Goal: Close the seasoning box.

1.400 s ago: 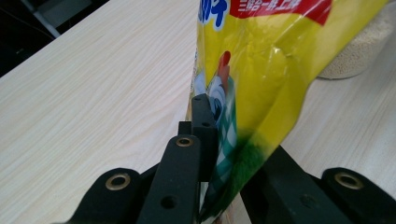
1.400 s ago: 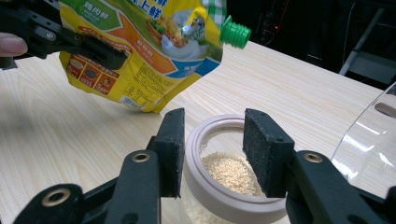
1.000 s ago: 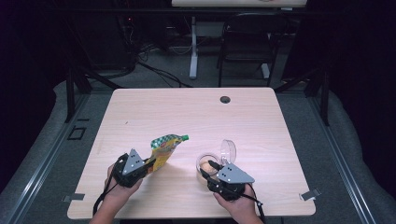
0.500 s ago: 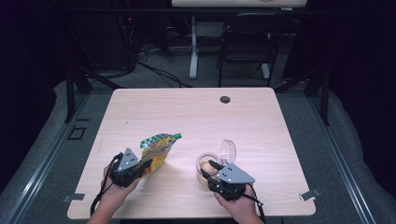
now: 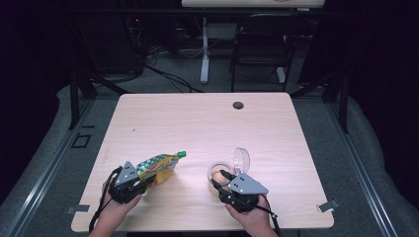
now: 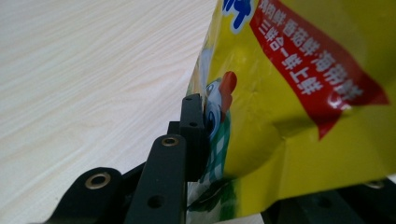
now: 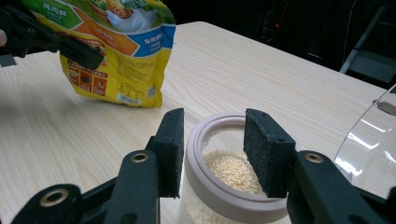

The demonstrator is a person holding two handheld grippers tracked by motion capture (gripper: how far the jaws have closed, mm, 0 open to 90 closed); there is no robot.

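Pale granules fill the lower part of the clear jar point(image 7: 229, 177), its hinged lid point(image 5: 241, 159) flipped up at the jar's one o'clock. Right gripper point(image 5: 223, 180) has its jaws clamped on the jar's rim. Light wooden table point(image 5: 207, 123) stands on grey floor point(image 5: 385, 163) in a dark room, a chair point(image 5: 259, 49) beyond. Yellow pouch point(image 5: 157, 167) lies at the table's seven o'clock, long axis pointing its green cap point(image 5: 181, 154) toward two o'clock. Left gripper point(image 5: 146, 179) has jaws that have just been opening, the pouch's bottom between them; grip uncertain.
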